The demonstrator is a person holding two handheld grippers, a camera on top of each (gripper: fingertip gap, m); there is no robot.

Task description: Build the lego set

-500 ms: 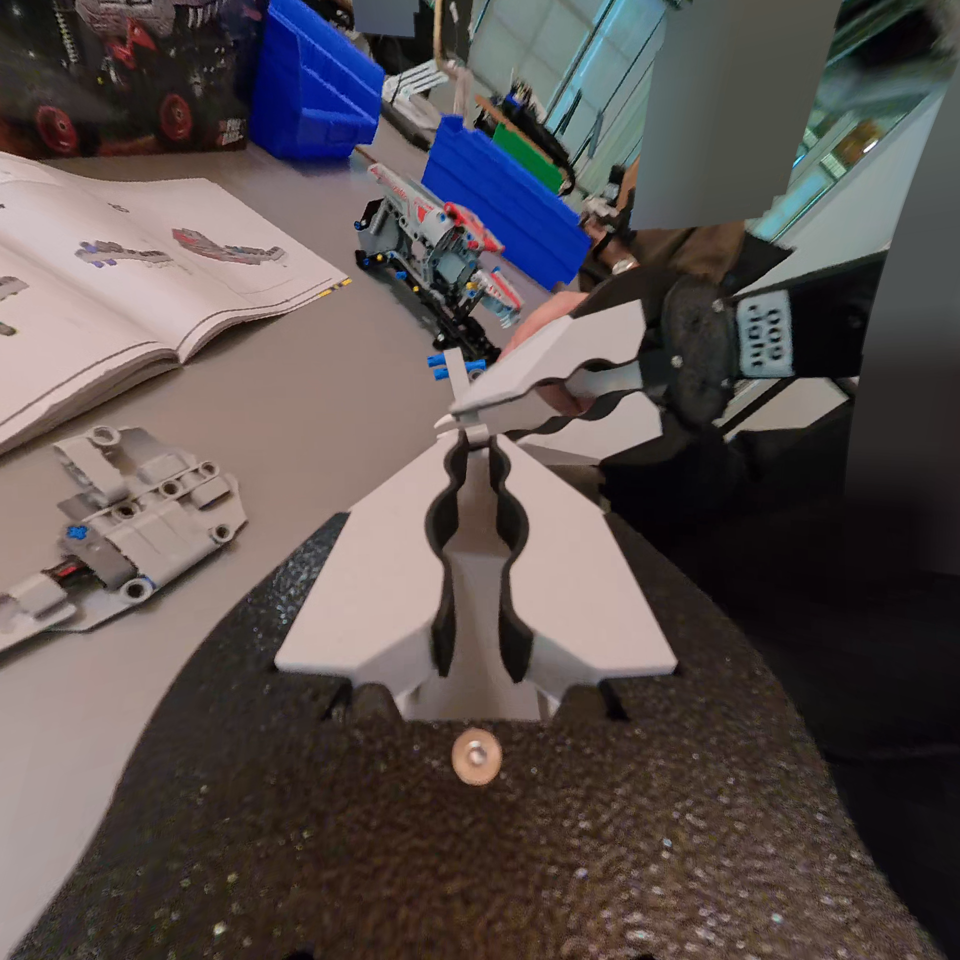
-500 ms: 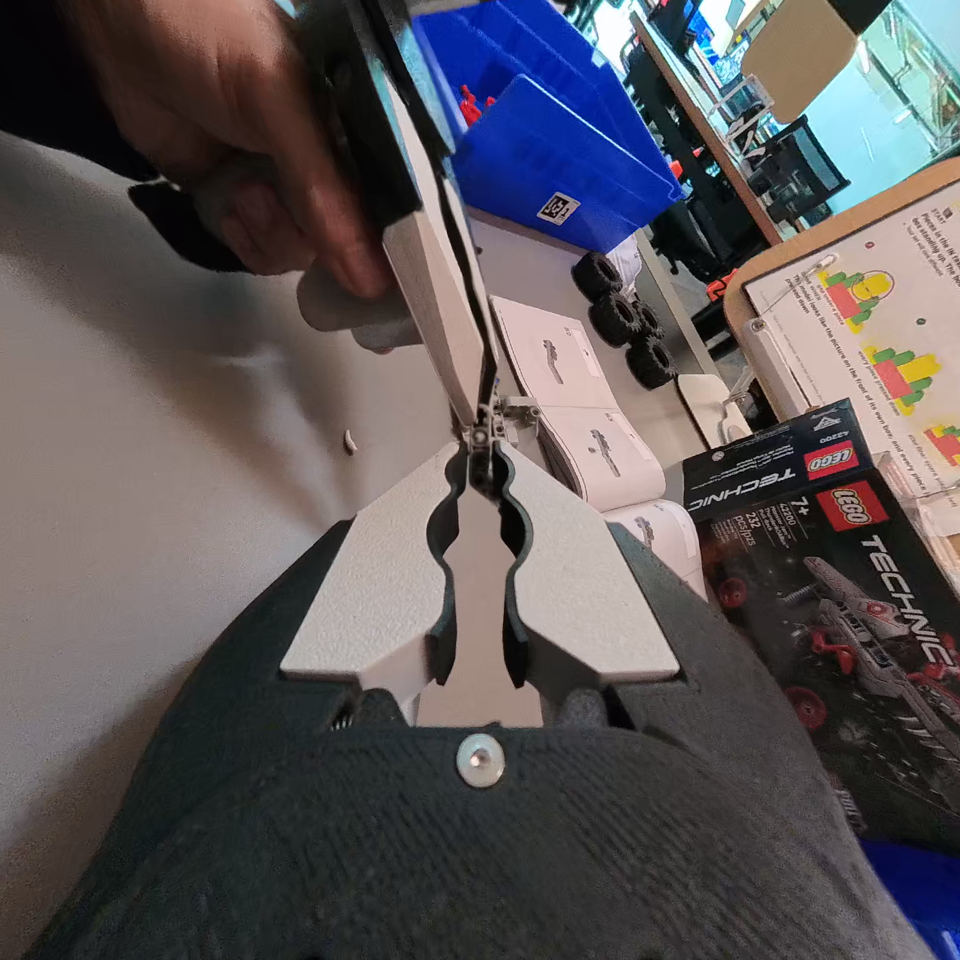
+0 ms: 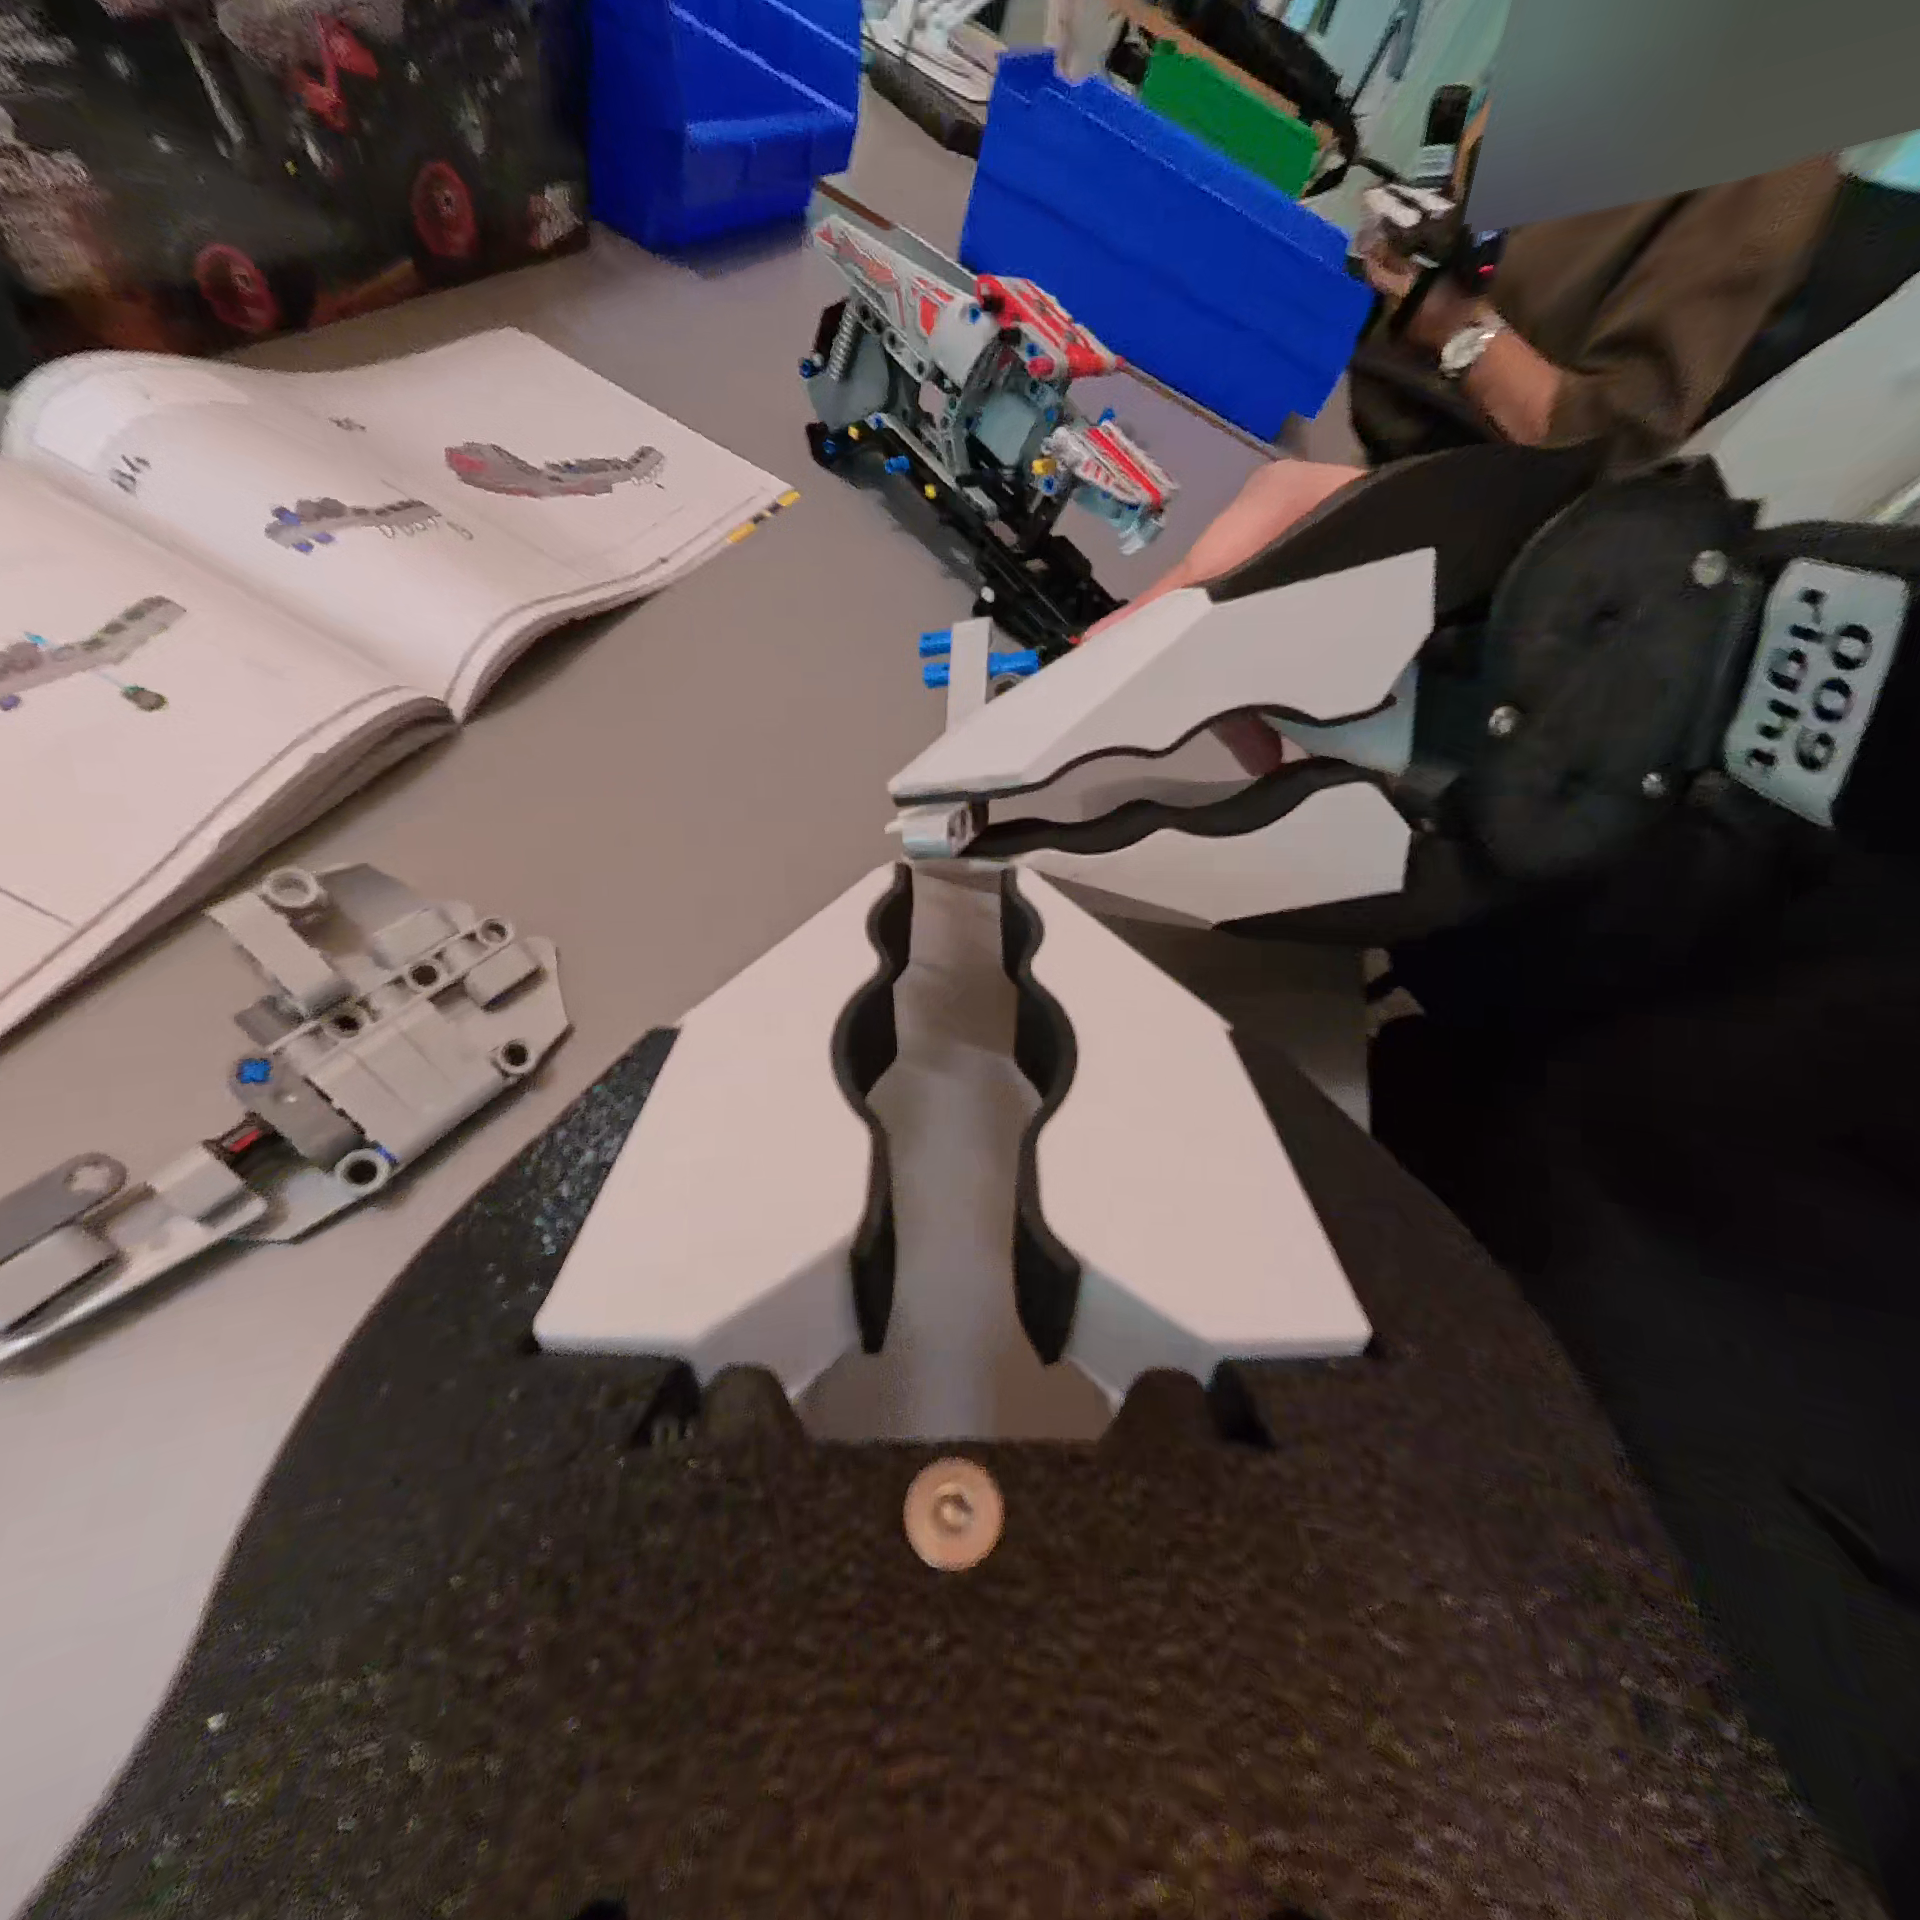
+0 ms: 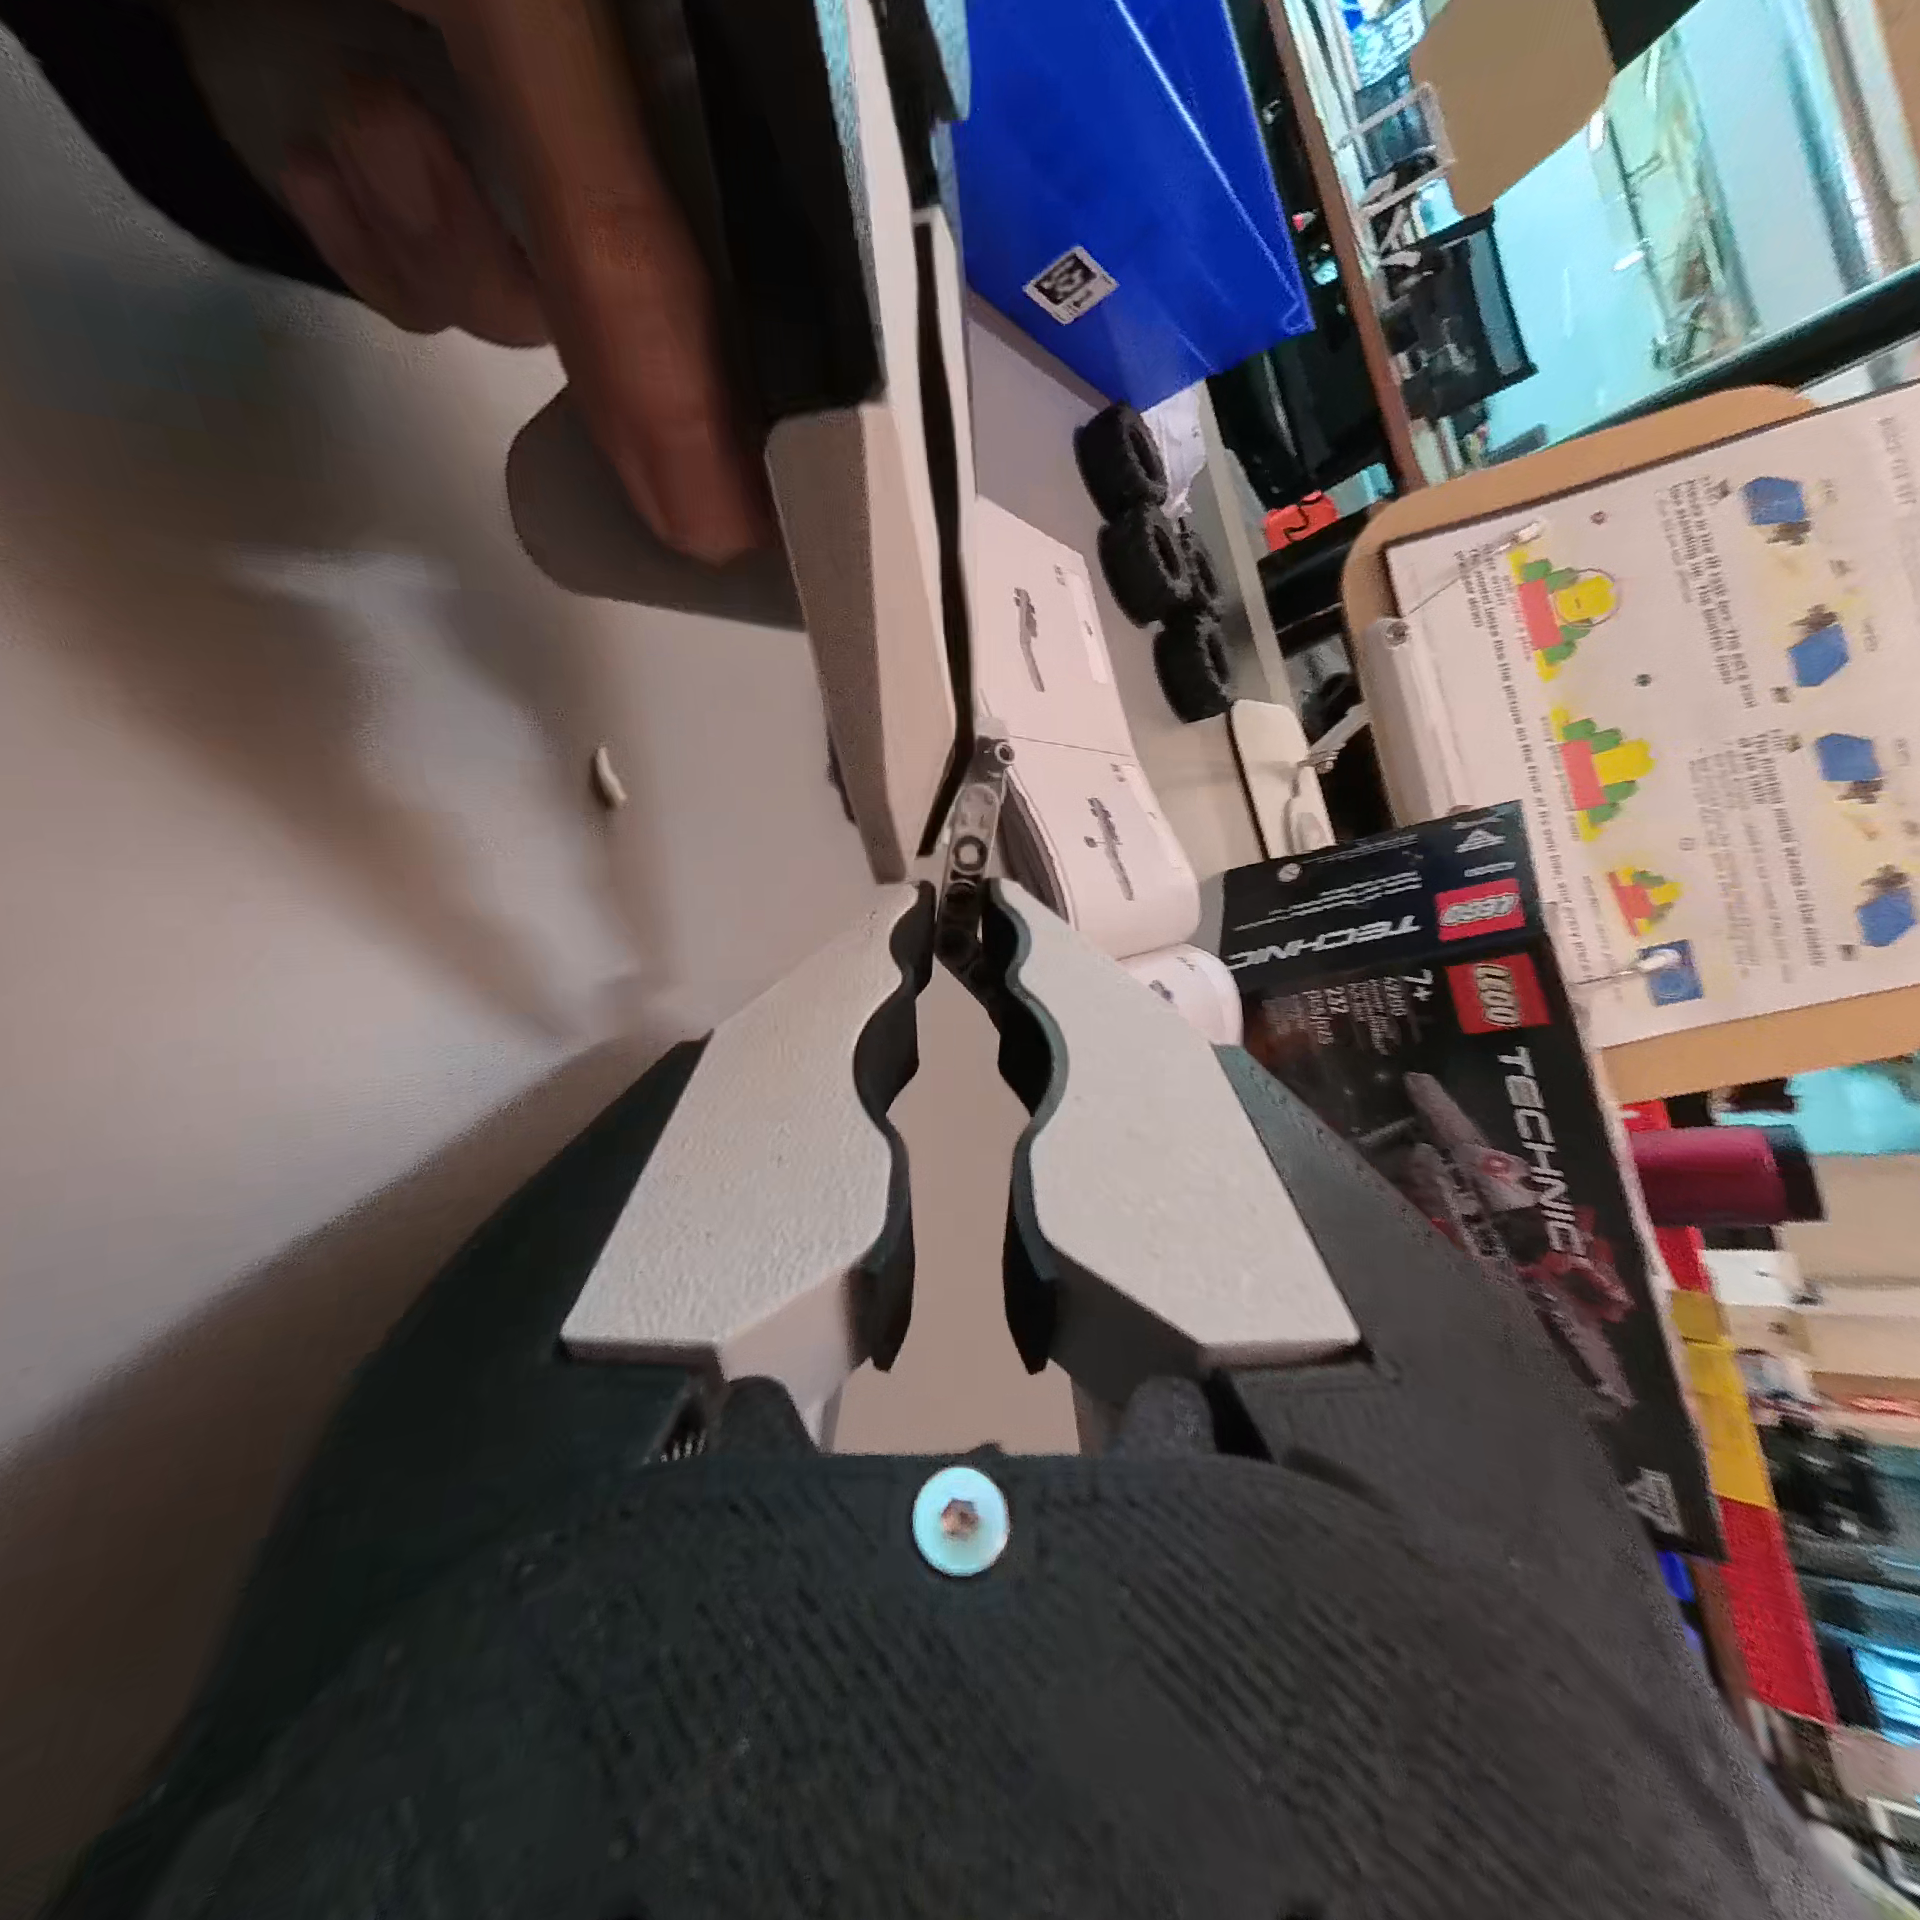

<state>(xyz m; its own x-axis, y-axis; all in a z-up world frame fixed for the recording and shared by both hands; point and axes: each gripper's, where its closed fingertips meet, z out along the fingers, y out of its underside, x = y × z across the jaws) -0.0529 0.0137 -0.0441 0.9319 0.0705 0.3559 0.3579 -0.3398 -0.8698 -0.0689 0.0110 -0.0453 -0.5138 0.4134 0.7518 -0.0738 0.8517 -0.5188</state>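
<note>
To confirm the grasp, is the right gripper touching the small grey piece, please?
Touching: the right wrist view shows the right gripper clamped on the small grey piece at its lower end.

Lettering and red logo patches on the black box (image 4: 1455, 1039) at right, printed sheet (image 4: 1662, 707) on a far board, code sticker (image 4: 1070, 283) on the blue bin (image 4: 1101, 156), raised-letter tag (image 3: 1818, 691) on the right gripper (image 3: 920, 821), page number in the open booklet (image 3: 312, 540) at left.

Right gripper (image 3: 914, 816) — small grey piece (image 3: 932, 828)
</note>
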